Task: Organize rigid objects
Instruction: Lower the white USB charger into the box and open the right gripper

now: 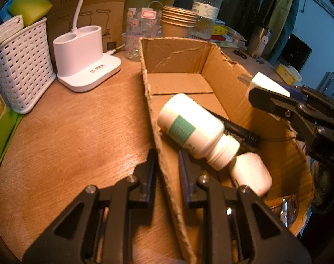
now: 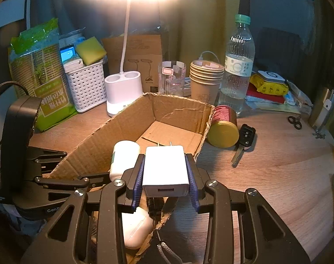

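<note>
An open cardboard box (image 1: pixel 178 55) (image 2: pixel 180 112) stands on the wooden table. Inside lie a white pill bottle (image 1: pixel 195 129) (image 2: pixel 124 156), a black pen-like item (image 1: pixel 239 129) and a white earbud case (image 1: pixel 250 173) (image 2: pixel 136 228). My left gripper (image 1: pixel 167 171) straddles the box's left wall, one finger on each side, pinching it. My right gripper (image 2: pixel 166 173) is shut on a white USB charger (image 2: pixel 166 169) (image 1: pixel 265 83), held above the box's near right corner.
A red and gold tin (image 2: pixel 224 125) and a car key (image 2: pixel 244 140) lie right of the box. Behind stand a white lamp base (image 1: pixel 83 59), white basket (image 1: pixel 22 66), glass (image 2: pixel 171 79), paper cups (image 2: pixel 205 77) and water bottle (image 2: pixel 238 66).
</note>
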